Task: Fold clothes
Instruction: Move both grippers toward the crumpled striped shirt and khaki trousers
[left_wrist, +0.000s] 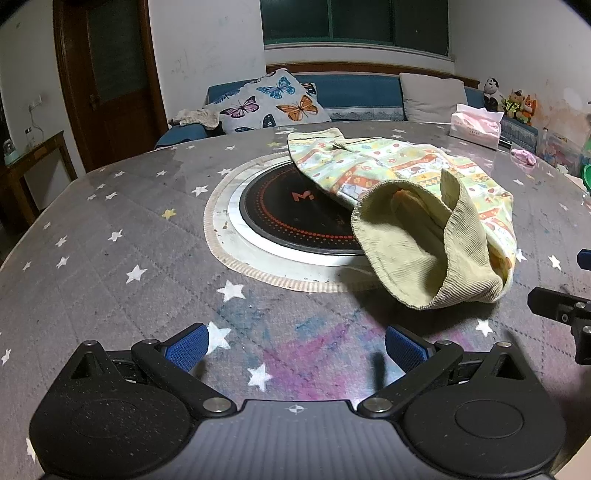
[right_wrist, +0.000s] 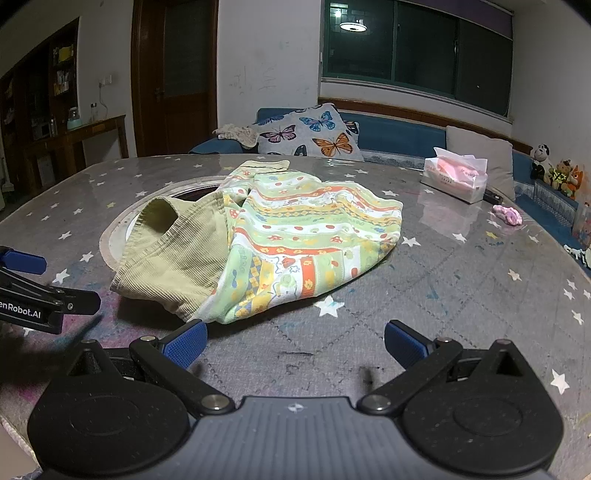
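While both the left hand-held gripper (left_wrist: 295, 345) and the right hand-held gripper (right_wrist: 295, 343) hover spread and empty, the crumpled patterned baby trousers (right_wrist: 295, 236), partly over the worktop's (right_wrist: 461, 288) inset cooker (left_wrist: 295, 218), probably want flattening by their ribbed waistband (left_wrist: 410, 254) first.

A grey star-printed tablecloth (right_wrist: 461, 295) is covering the round table, with a black induction cooktop (left_wrist: 291, 218) sitting in its centre cutout. A pink tissue pack (right_wrist: 456, 179) is resting near the far edge, a butterfly cushion (right_wrist: 308, 133) is leaning on the blue sofa (right_wrist: 391, 136), and stuffed toys (right_wrist: 554, 170) are sitting at its end.
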